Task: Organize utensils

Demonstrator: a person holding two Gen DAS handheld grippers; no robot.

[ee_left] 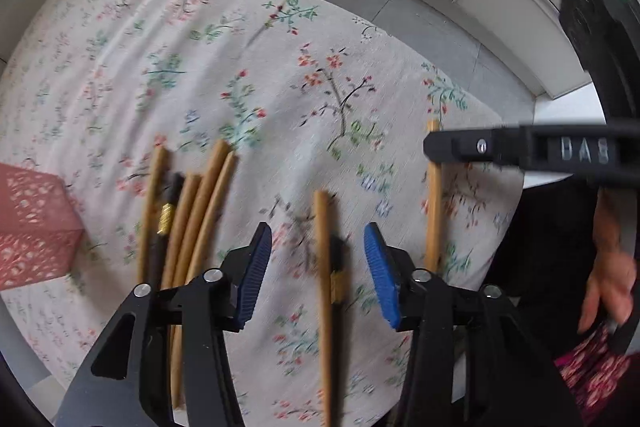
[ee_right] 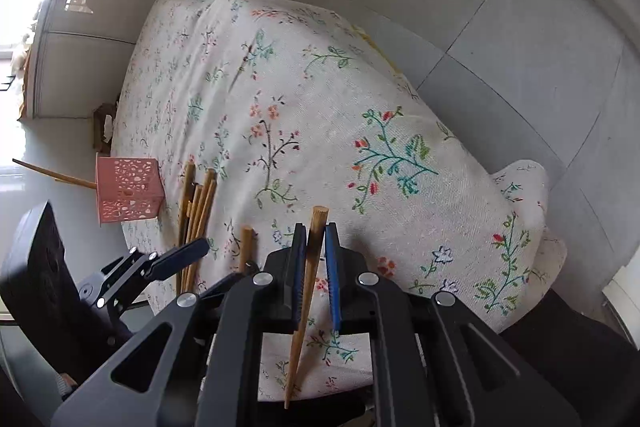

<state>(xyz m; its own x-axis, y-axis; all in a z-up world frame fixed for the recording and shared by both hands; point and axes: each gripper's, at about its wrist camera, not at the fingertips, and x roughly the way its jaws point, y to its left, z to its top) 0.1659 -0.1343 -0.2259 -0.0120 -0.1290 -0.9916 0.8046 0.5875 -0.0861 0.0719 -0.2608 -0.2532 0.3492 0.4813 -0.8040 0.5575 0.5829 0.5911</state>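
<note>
Several wooden chopsticks lie on a floral tablecloth. In the left wrist view a bundle (ee_left: 188,223) lies left of my open left gripper (ee_left: 318,267), with a black gold-banded stick (ee_left: 166,223) among them. One wooden chopstick (ee_left: 323,291) and a black stick (ee_left: 338,279) lie between its jaws, apart from the pads. My right gripper (ee_right: 314,275) is shut on a wooden chopstick (ee_right: 310,283); it shows in the left wrist view (ee_left: 434,195) under the right gripper (ee_left: 480,147). A pink perforated holder (ee_left: 32,227) stands at the left, also in the right wrist view (ee_right: 128,189).
The table (ee_right: 320,87) ends at a tiled floor (ee_right: 500,27) on the right and far sides. A chopstick (ee_right: 52,173) pokes out of the pink holder. The person's hand (ee_left: 612,279) is at the right edge. The left gripper (ee_right: 176,259) shows in the right wrist view.
</note>
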